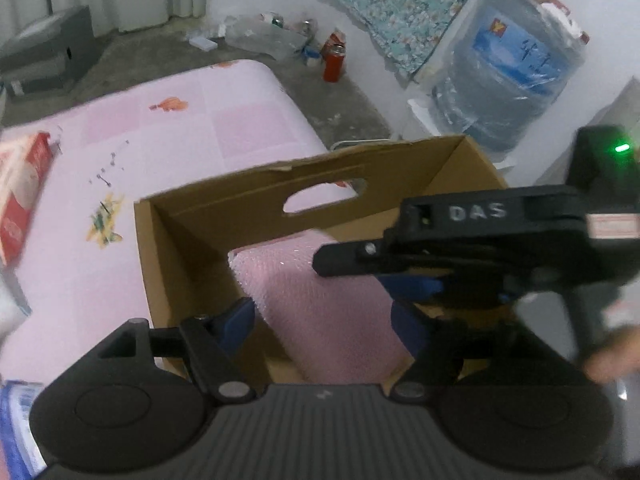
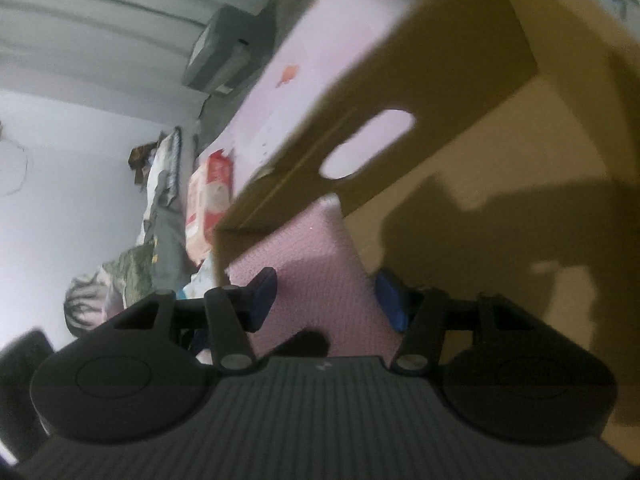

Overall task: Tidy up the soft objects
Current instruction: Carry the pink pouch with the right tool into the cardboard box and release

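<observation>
A pink bubble-wrap bundle [image 1: 324, 300] sits inside an open cardboard box [image 1: 248, 196] on a pink bed. My left gripper [image 1: 324, 320] has its blue pads on both sides of the bundle. My right gripper [image 1: 384, 276] comes in from the right and also grips the bundle. In the right wrist view the pink bundle [image 2: 320, 280] lies between my right gripper's [image 2: 326, 300] blue pads, at the corner of the box [image 2: 460, 80]. Both views are blurred.
The pink bedsheet [image 1: 160, 132] surrounds the box. A red-and-white pack [image 1: 20, 196] lies at the left, also in the right wrist view [image 2: 210, 196]. A water jug [image 1: 508, 76] and a red can [image 1: 333, 62] stand on the floor. Clothes [image 2: 160, 216] are piled by the wall.
</observation>
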Demonstrator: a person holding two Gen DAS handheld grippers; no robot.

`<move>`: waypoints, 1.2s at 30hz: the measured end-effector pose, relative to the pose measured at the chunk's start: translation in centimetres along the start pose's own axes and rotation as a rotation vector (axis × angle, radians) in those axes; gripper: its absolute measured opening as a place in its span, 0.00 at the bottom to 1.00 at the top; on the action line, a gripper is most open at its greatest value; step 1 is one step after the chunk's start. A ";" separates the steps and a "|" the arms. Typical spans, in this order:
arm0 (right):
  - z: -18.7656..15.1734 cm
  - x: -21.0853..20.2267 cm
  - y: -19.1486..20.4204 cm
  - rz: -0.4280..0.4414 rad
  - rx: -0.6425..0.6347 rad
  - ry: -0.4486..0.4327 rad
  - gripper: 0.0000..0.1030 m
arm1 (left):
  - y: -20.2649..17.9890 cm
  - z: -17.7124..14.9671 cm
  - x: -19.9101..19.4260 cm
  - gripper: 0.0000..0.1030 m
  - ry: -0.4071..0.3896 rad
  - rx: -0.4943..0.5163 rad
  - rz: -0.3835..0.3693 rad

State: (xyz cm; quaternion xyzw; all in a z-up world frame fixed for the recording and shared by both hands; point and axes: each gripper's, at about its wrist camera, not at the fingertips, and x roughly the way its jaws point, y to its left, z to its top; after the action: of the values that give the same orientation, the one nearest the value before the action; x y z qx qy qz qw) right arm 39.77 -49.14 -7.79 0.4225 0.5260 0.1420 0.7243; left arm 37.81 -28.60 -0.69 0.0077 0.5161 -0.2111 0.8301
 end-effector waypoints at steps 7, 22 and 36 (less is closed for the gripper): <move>-0.3 -1.0 -1.7 0.001 0.019 -0.031 0.54 | 1.3 -0.4 -4.0 0.79 -0.085 0.032 -0.019; -5.1 3.6 -2.4 -0.218 -0.035 0.113 0.45 | 10.1 -5.2 -10.8 0.88 -0.172 -0.125 -0.025; -5.2 6.8 0.4 -0.241 -0.115 0.061 0.31 | 21.0 -13.5 -15.6 0.90 -0.210 -0.327 0.112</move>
State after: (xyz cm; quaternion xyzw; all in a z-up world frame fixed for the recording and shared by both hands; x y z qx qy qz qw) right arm 38.01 -42.01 -12.29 0.3094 0.5860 0.0966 0.7427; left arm 27.91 -1.07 2.09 -0.1205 0.4531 -0.0774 0.8799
